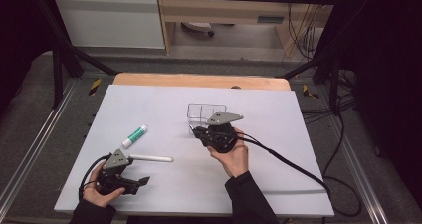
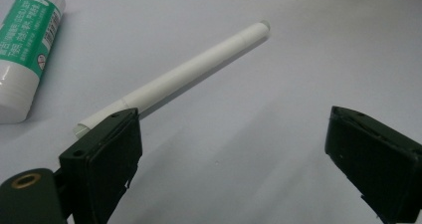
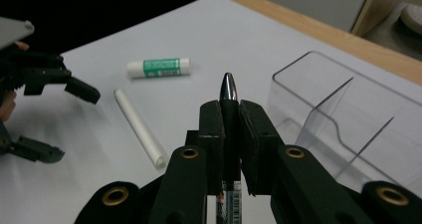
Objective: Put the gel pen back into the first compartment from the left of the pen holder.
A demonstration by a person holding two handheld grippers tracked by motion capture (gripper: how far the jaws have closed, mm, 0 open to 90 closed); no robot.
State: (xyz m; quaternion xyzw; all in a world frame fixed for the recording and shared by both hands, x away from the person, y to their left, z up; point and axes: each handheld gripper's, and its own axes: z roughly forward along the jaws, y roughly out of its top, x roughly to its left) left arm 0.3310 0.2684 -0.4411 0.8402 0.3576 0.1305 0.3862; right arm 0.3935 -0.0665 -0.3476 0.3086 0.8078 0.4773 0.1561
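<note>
High view: a white sheet covers a wooden table on grey floor, cabinets behind. On it lie a glue stick, a white tube and a clear tray. The right gripper, just beside the tray, is clamped on a pen. The left gripper stands wide apart, empty, by the tube's end.
</note>
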